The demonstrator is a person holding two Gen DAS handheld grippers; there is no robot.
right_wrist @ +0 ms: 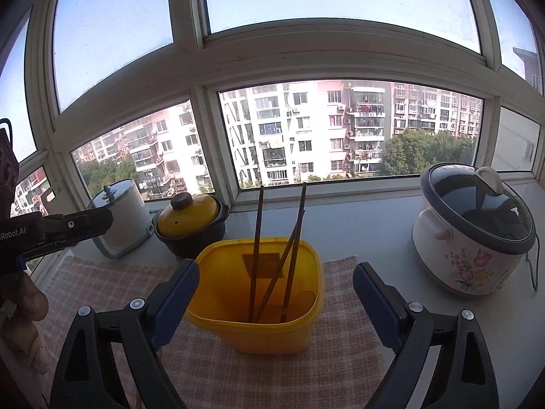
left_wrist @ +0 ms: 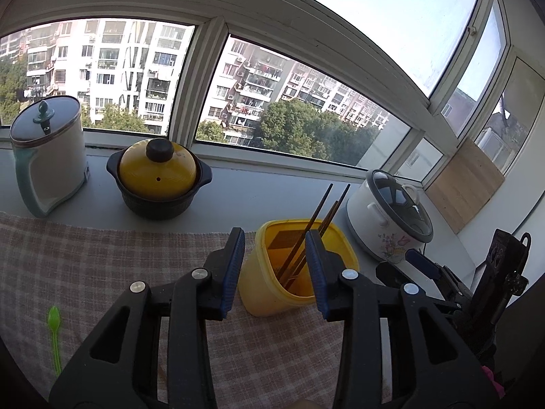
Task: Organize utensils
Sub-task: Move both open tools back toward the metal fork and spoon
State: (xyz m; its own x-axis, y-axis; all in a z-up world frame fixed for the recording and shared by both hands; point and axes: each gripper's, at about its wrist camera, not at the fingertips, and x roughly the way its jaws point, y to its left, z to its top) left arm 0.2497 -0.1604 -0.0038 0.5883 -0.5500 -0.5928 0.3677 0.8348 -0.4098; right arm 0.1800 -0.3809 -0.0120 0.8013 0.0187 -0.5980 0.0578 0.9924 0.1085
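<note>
A yellow plastic container (left_wrist: 272, 286) (right_wrist: 269, 327) stands on a checked cloth (left_wrist: 102, 266) (right_wrist: 238, 371) and holds several dark wooden chopsticks (left_wrist: 320, 211) (right_wrist: 258, 238) leaning upright. My left gripper (left_wrist: 275, 266) is open and empty, just in front of the container. My right gripper (right_wrist: 276, 293) is open and empty, its fingers either side of the container's near wall. A green plastic spoon (left_wrist: 54, 334) lies on the cloth at the far left of the left wrist view. The right gripper shows at the right edge of the left wrist view (left_wrist: 422, 262).
On the sill behind stand a white kettle (left_wrist: 47, 156) (right_wrist: 119, 218), a yellow-lidded black clay pot (left_wrist: 158, 180) (right_wrist: 190, 225) and a floral rice cooker (left_wrist: 391, 218) (right_wrist: 473, 231). A wooden board (left_wrist: 463, 184) leans at the right. Windows run along the back.
</note>
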